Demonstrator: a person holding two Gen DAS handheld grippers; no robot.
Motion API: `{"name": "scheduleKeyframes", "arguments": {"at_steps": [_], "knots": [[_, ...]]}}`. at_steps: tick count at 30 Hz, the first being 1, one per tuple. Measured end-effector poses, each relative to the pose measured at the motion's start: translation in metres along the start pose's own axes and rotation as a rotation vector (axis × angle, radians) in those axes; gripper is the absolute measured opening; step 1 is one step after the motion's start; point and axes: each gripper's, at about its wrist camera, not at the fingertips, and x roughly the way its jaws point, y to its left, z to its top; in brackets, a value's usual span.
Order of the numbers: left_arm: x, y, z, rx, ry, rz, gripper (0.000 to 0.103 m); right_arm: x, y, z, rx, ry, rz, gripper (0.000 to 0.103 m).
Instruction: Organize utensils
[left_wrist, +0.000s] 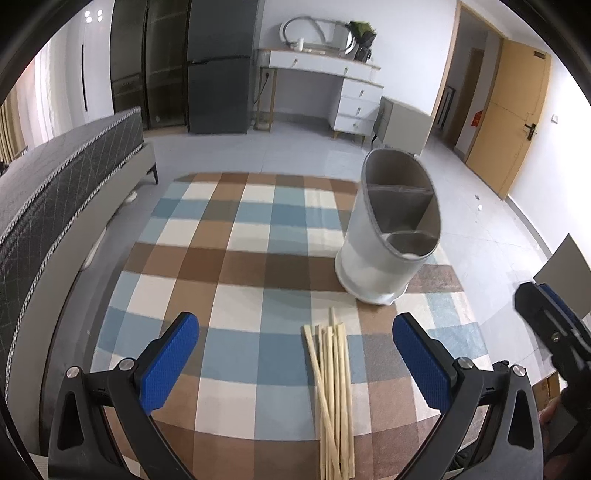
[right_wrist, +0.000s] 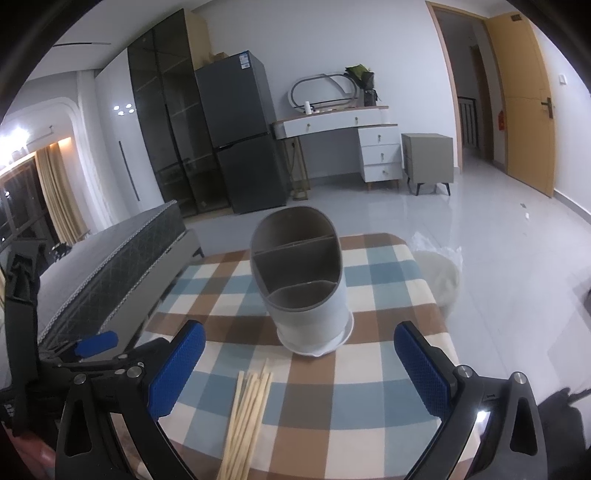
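Note:
A bundle of pale wooden chopsticks (left_wrist: 332, 391) lies on the checked tablecloth (left_wrist: 229, 258), pointing toward a grey oval utensil holder (left_wrist: 391, 229) with three empty compartments. My left gripper (left_wrist: 295, 354) is open above the cloth, and the chopsticks lie between its blue fingers, nearer the right one. In the right wrist view the same chopsticks (right_wrist: 247, 413) and holder (right_wrist: 303, 277) appear. My right gripper (right_wrist: 299, 363) is open and empty, with the chopstick tips between its fingers. The right gripper (left_wrist: 554, 332) shows at the left wrist view's right edge.
The checked cloth (right_wrist: 369, 369) covers a small table with floor beyond its far and right edges. A dark bed (left_wrist: 55, 192) runs along the left. A white bag (right_wrist: 443, 277) sits on the floor to the right. A fridge, dresser and door stand farther back.

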Motion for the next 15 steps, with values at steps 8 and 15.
{"name": "scheduleKeyframes", "arguments": {"at_steps": [8,15], "knots": [[0.053,0.021,-0.011,-0.074,0.217,-0.027,0.102,0.018,-0.004,-0.002,0.026,0.072,-0.016,0.102],[0.096,0.012,-0.026,-0.036,0.401,-0.035,0.084,0.042,-0.016,-0.001,0.082,0.142,-0.033,0.102]]}}
